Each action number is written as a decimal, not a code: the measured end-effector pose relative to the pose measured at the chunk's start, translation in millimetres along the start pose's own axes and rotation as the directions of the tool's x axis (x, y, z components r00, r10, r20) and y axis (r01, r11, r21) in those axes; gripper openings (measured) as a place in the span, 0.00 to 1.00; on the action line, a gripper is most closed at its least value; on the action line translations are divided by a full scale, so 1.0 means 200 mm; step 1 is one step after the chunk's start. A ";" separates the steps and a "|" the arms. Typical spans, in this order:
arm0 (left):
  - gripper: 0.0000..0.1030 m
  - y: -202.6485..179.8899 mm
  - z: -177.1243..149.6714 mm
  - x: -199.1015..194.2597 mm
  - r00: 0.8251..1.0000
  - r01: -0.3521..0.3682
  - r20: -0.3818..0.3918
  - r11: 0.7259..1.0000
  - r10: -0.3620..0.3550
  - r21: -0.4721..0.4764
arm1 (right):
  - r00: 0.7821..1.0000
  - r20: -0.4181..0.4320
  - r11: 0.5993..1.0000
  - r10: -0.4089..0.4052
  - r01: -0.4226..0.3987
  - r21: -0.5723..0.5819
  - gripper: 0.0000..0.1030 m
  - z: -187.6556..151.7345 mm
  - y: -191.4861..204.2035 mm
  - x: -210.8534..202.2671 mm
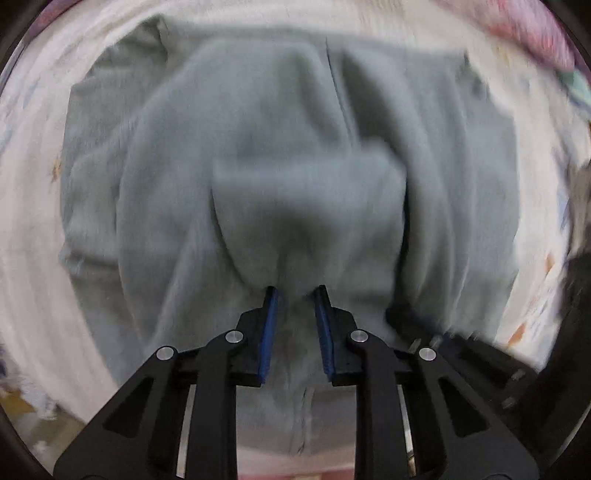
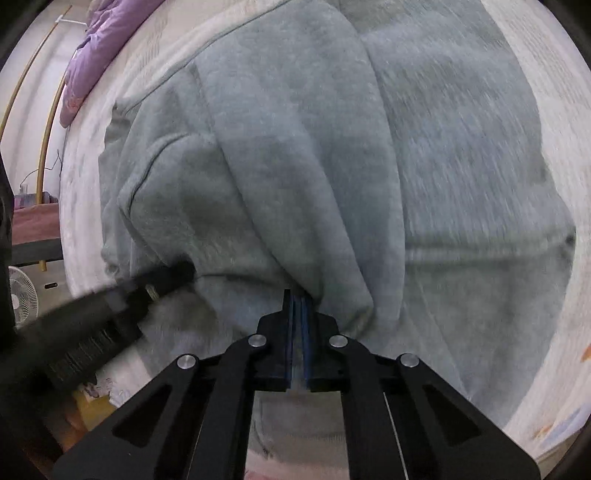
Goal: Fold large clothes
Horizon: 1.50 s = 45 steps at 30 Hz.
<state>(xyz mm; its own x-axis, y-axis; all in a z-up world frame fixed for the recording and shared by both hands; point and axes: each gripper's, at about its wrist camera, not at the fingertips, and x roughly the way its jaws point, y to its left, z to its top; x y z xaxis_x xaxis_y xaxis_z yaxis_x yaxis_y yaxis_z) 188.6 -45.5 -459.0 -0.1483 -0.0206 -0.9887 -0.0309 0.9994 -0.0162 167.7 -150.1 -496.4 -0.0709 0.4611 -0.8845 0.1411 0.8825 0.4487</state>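
Observation:
A large grey sweatshirt (image 1: pixel 258 129) lies spread on a white patterned bed sheet (image 1: pixel 33 221). My left gripper (image 1: pixel 295 292) points straight down at it, and a thick fold of the grey cloth sits bunched between its blue pads (image 1: pixel 269 325), with creases running out from the tips. In the right wrist view the same sweatshirt (image 2: pixel 461 166) fills the frame. My right gripper (image 2: pixel 298 295) has its pads almost together on a pinched ridge of the cloth. The left gripper's blurred black body (image 2: pixel 110 314) shows at the lower left of that view.
A purple quilt (image 2: pixel 99 48) lies at the far edge of the bed, also visible as pink-purple bedding (image 1: pixel 528 33) in the left wrist view. Beyond the bed's left side stand a white fan (image 2: pixel 22 295) and curved wooden rails (image 2: pixel 48 140). The sheet (image 2: pixel 561 332) borders the garment on all sides.

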 end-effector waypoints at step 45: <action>0.88 0.95 -0.24 -0.56 0.955 0.214 0.286 0.849 -0.077 -0.483 | 0.969 0.151 0.975 -0.194 0.208 -0.078 0.92 0.34 0.36 -0.56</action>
<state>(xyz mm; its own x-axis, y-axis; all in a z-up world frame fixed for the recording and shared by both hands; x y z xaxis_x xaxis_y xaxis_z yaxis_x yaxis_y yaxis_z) 151.8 146.0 -344.9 0.1438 -0.0889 -0.9856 -0.5356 0.8305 -0.1530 253.3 -143.8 -373.7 0.0530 0.2612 -0.9638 0.0460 0.9635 0.2637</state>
